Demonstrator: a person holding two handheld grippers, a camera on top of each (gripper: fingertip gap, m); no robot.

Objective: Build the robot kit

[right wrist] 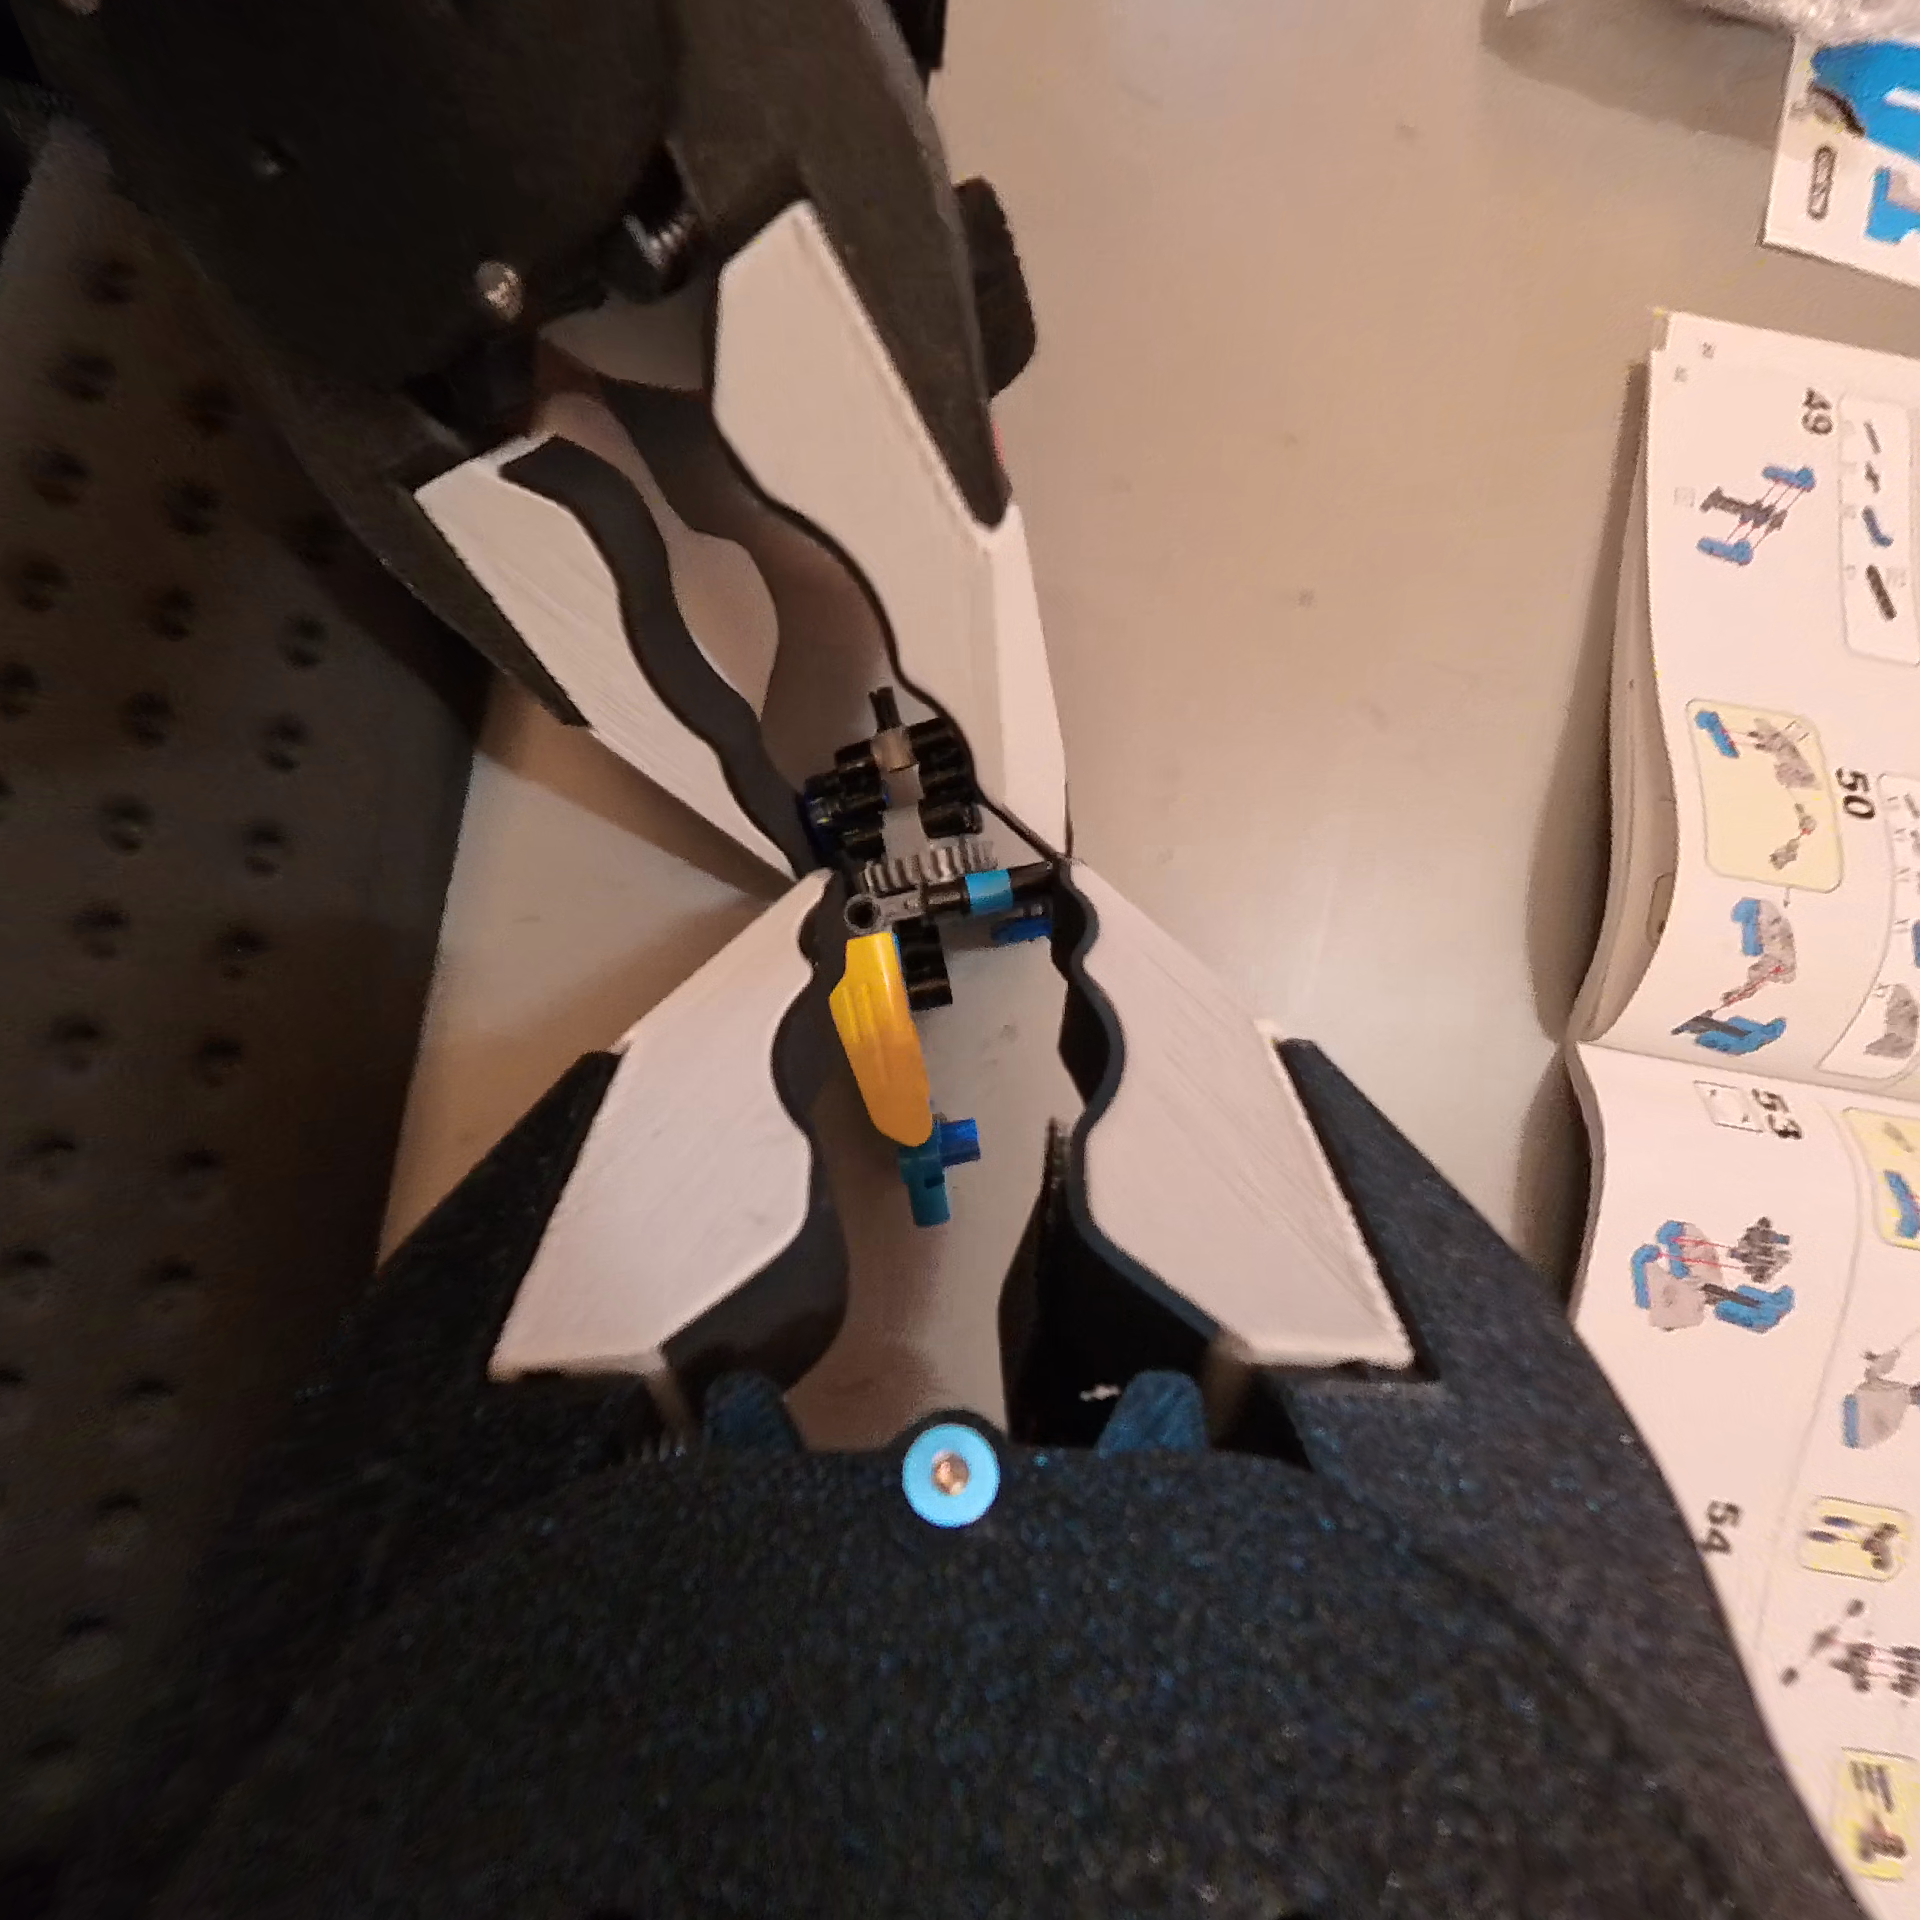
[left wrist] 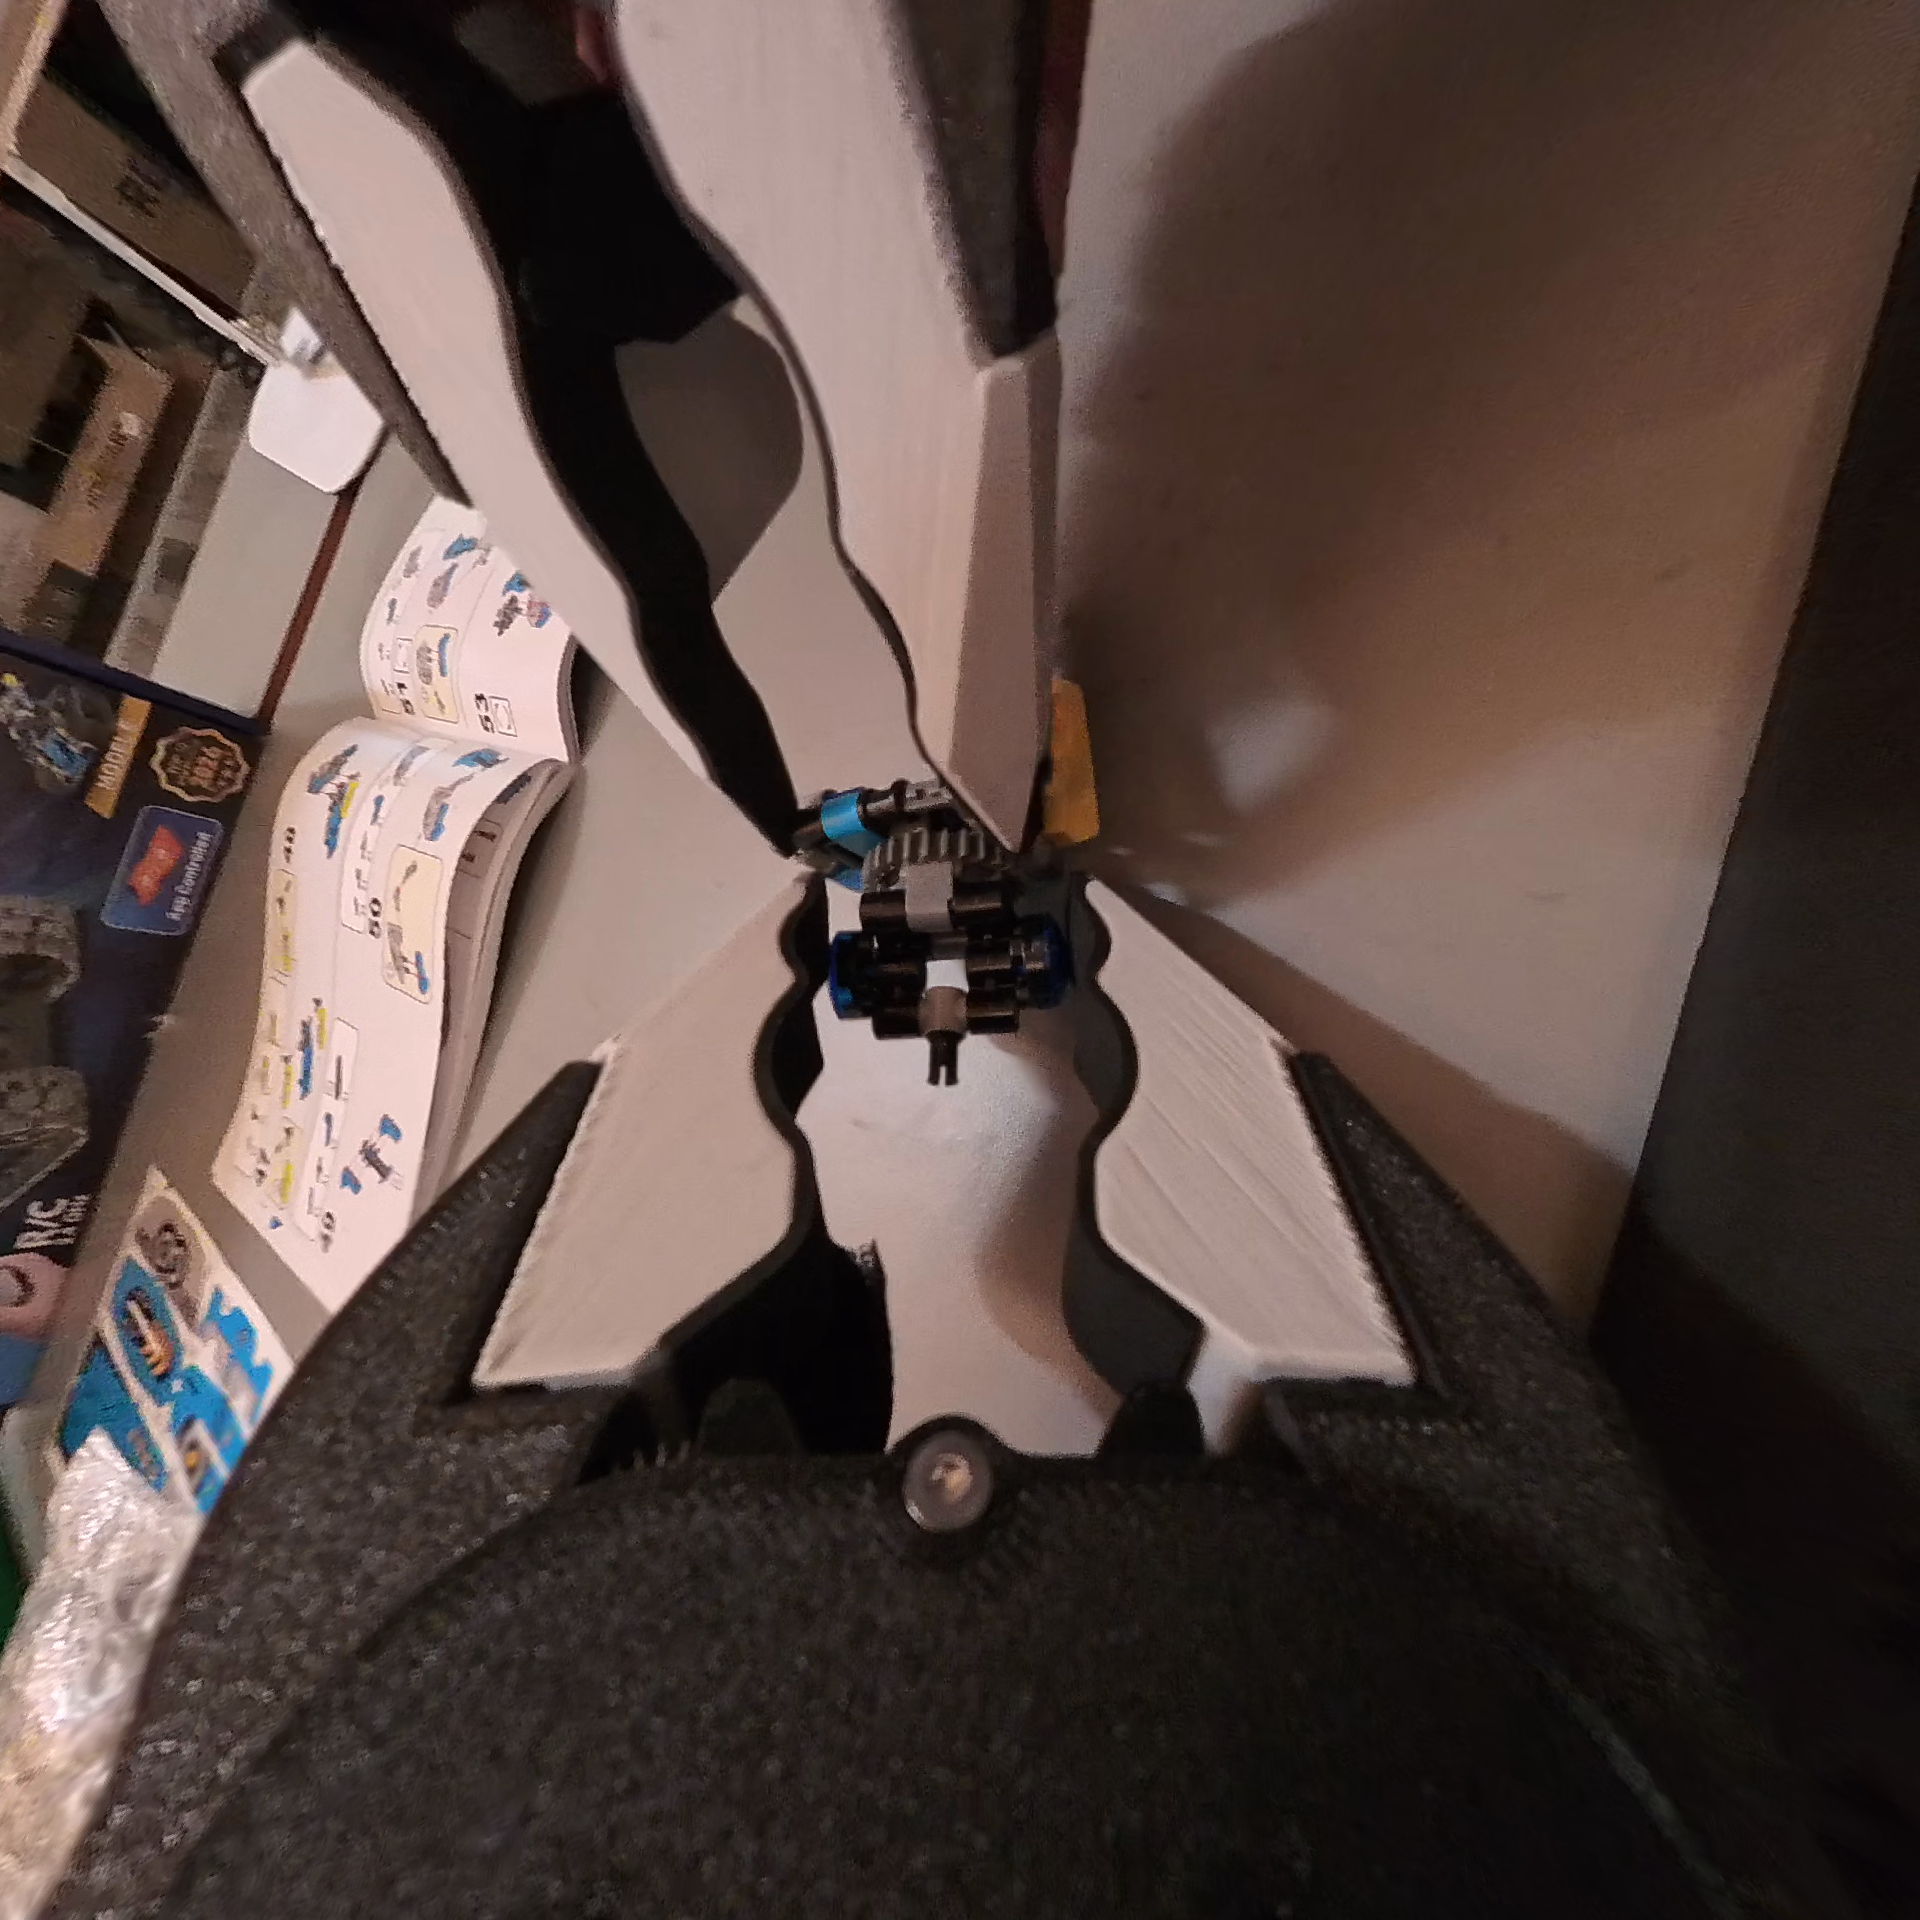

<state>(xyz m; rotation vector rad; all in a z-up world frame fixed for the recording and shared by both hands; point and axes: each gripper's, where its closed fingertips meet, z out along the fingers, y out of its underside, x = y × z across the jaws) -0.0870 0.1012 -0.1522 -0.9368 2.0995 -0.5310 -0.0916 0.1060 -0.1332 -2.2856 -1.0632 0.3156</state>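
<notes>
A small brick assembly (left wrist: 940, 961) of black beams, blue pins and a grey gear (left wrist: 935, 857) hangs above the pale table between both grippers. My left gripper (left wrist: 940, 894) is shut on its black end. My right gripper (left wrist: 904, 831) comes in from above, tip to tip with the left. In the right wrist view my right gripper (right wrist: 940, 878) is shut on the assembly (right wrist: 914, 800) at the gear end. A yellow curved piece (right wrist: 883, 1039) and a blue pin (right wrist: 935, 1164) hang between its fingers. The left gripper (right wrist: 925, 831) reaches in from the upper left.
An open instruction booklet (left wrist: 384, 935) lies on the table (right wrist: 1299, 520), also at the right edge of the right wrist view (right wrist: 1745, 935). A dark toy box (left wrist: 94, 831), a sticker sheet (left wrist: 177, 1340) and a plastic bag (left wrist: 62, 1621) lie left. A black perforated board (right wrist: 156, 727) is nearby. My two grippers' fingertips are within a few centimetres of each other.
</notes>
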